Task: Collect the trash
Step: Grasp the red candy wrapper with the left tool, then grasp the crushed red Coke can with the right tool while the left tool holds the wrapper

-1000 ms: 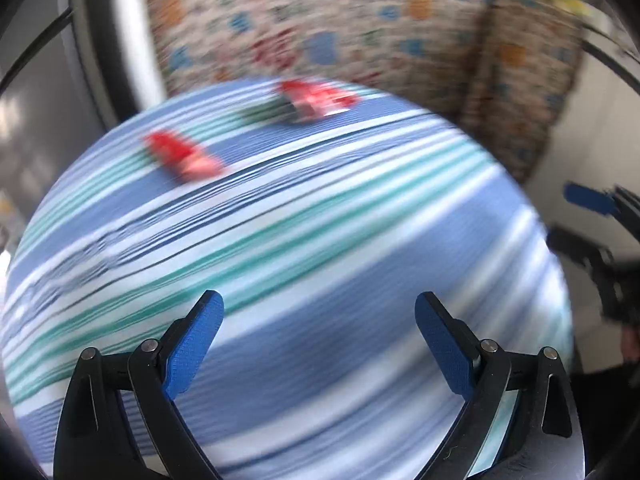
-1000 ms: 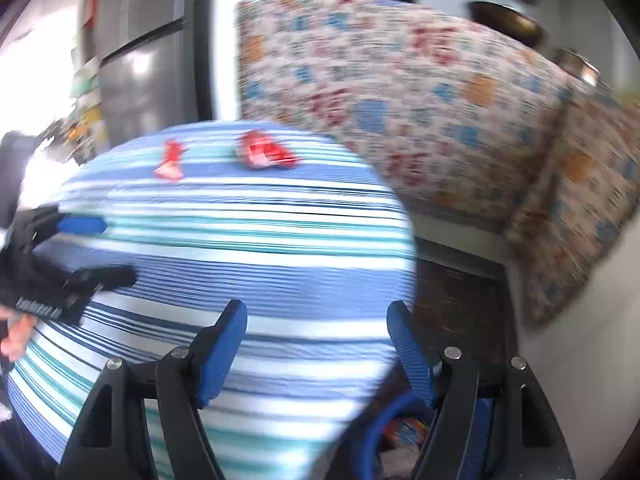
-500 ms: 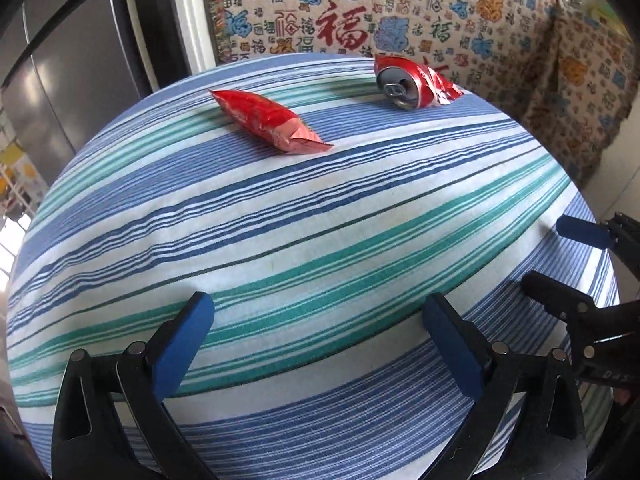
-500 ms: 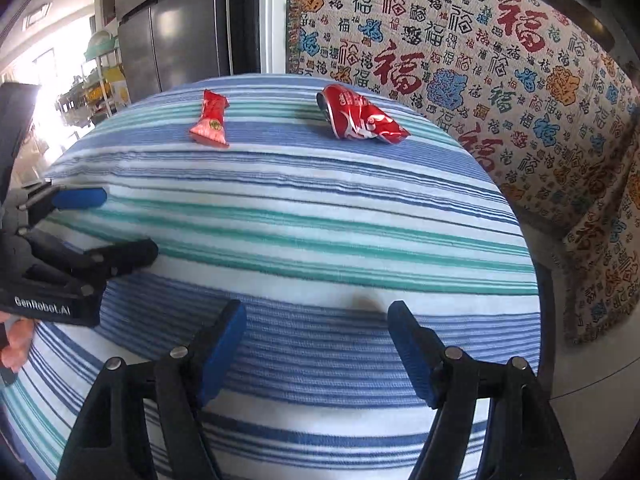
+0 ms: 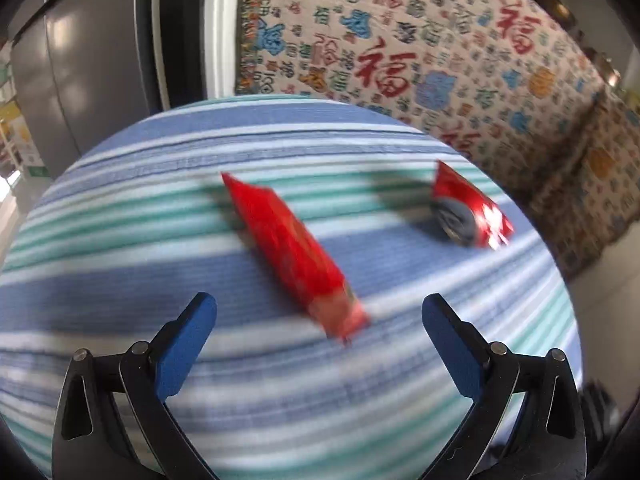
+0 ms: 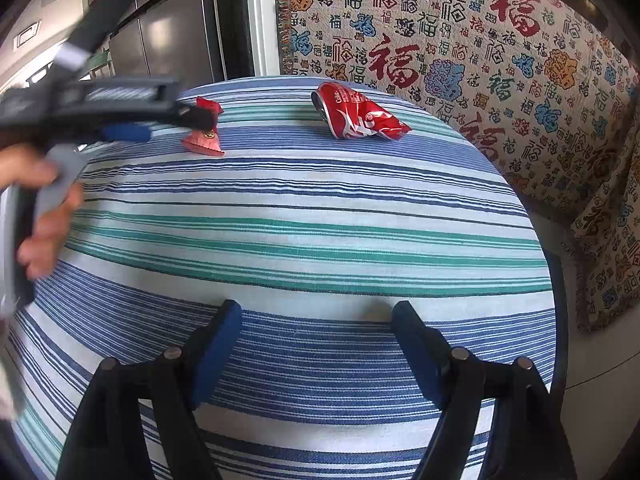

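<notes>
— Which hand was closer to the trash just then?

— The left one, clearly. The left gripper (image 5: 319, 318) stood spread wide with nothing between its blue pads, and the red snack wrapper (image 5: 294, 256) lay just ahead of it on the striped tablecloth (image 5: 120, 264), its near end almost level with the fingertips.

— How did the wrapper lie to it?

— Slantwise. Its long axis ran from far-left to near-right of the gripper, the pale crimped end pointing back toward the right-hand finger. I'd judge a grab needed the wrist turned so the pads closed across the narrow width, not along the length.

— And the crushed cola can (image 5: 468, 212)?

— Farther off, ahead and to the right of the left gripper, apart from the wrapper, open end facing back toward it.

— The right hand?

— The right gripper (image 6: 316, 332) hung over the near part of the cloth, its jaws having just been opening, nothing between them. The can (image 6: 356, 114) sat well ahead of it near the far edge, slightly right; the wrapper (image 6: 204, 136) far ahead to the left, right by the other gripper's tips.
</notes>
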### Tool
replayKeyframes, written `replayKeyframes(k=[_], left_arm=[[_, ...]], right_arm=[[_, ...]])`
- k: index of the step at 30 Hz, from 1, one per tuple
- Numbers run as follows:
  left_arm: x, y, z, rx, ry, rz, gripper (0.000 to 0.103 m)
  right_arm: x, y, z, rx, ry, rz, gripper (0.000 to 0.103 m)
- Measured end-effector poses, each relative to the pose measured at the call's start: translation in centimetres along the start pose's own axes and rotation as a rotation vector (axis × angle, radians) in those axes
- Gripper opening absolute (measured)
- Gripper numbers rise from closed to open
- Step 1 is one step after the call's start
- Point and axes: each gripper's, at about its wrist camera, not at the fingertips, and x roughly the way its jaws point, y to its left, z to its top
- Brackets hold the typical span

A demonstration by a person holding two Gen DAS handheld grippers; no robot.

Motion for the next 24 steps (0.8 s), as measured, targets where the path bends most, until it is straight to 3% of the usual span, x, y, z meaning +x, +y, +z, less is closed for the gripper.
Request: replayKeyframes(k=[2,5,7,11,18,21,23,24], left_arm=[[1.6,-0.2,0.8,0.010,0.008,0.054,0.099],[2.4,-0.9,0.8,0.056,0.006,0.073,0.072],[2.2,-1.3,0.3,0.100,-0.009,0.074,0.043],[0.5,-0.9,-0.8,0.144,-0.031,0.028,0.026],[-5.2,0.3,-4.9,0.265,0.053,-0.116,0.024],[-5.9,0.5,-7.3,0.269,0.081,-0.158,0.026],[-5.6,0.7,-8.1,0.247,0.076,-0.176,0.036],[-5.2,0.6,-8.4,0.234,0.072,-0.172,0.053]], right_arm=[[0.0,0.0,0.0,0.002,0.000,0.001,0.080],[0.1,0.0,0.0,0.003,0.000,0.002,0.080],[0.1,0.0,0.0,0.002,0.000,0.003,0.081],[0.2,-0.1,0.1,0.000,0.001,0.006,0.082],[0.3,-1.1,0.7,-0.028,-0.001,-0.013,0.082],[1.1,-2.5,2.5,-0.031,-0.009,-0.029,0.082],[1.5,-3.0,4.1,-0.025,-0.029,-0.007,0.082],[1.7,-3.1,5.3,-0.033,-0.049,-0.007,0.082]])
